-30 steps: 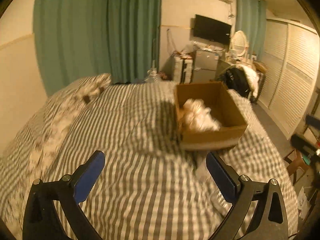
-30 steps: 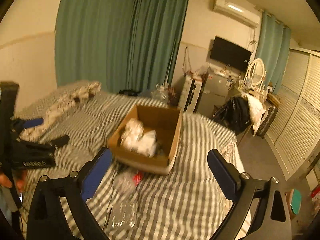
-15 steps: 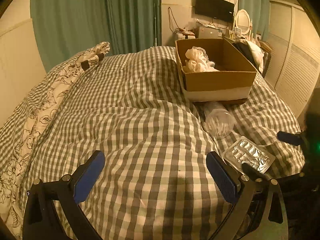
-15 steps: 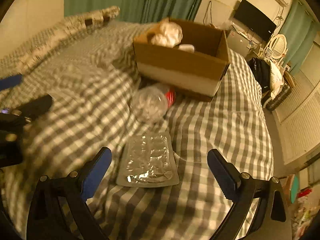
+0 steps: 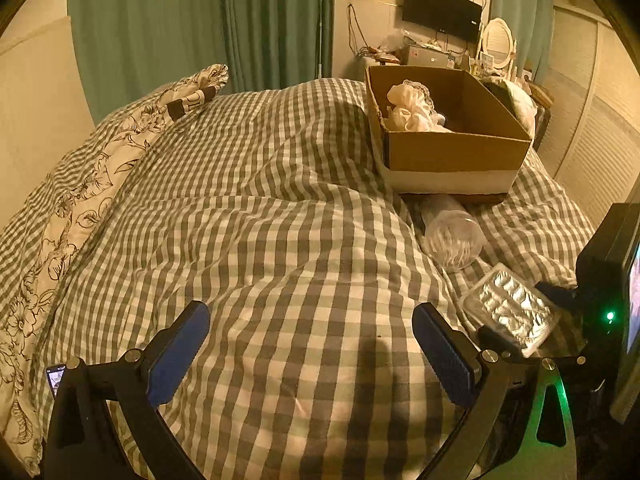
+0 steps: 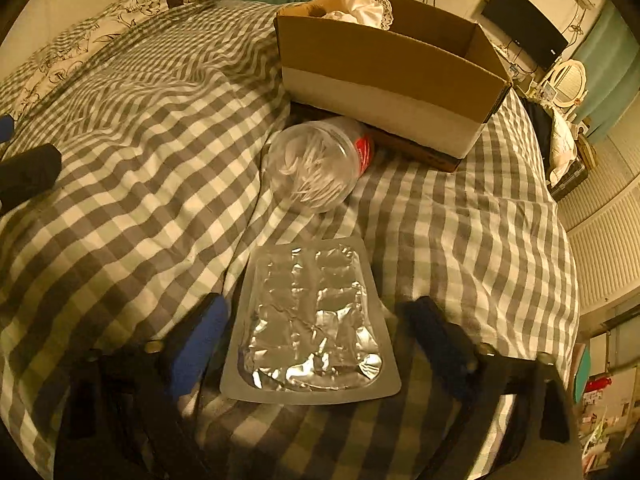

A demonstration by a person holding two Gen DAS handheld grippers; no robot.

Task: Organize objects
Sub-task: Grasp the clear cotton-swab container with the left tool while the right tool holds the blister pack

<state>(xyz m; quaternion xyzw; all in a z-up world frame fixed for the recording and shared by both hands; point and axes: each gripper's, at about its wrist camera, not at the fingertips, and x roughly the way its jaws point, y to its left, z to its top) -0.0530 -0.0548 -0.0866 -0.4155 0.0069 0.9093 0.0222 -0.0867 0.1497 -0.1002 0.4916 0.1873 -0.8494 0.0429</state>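
Note:
A silver blister pack (image 6: 310, 322) lies flat on the checked bedcover, between the open fingers of my right gripper (image 6: 318, 334), which is low over it. It also shows in the left wrist view (image 5: 510, 310). A clear plastic bottle (image 6: 318, 162) with a red label lies on its side just beyond, against an open cardboard box (image 6: 384, 66). The box (image 5: 452, 152) holds crumpled white bags (image 5: 410, 110). My left gripper (image 5: 310, 354) is open and empty over the bare bedcover, left of the pack.
A floral pillow (image 5: 100, 168) lies along the bed's left side. Green curtains (image 5: 200, 24) hang behind. A dresser, TV and mirror stand at the back right. The bed's right edge drops off toward white louvred doors (image 6: 604, 248).
Both grippers have dropped low toward the bed. My right gripper has moved forward and now straddles the blister pack. The left gripper has steadied over the bedcover.

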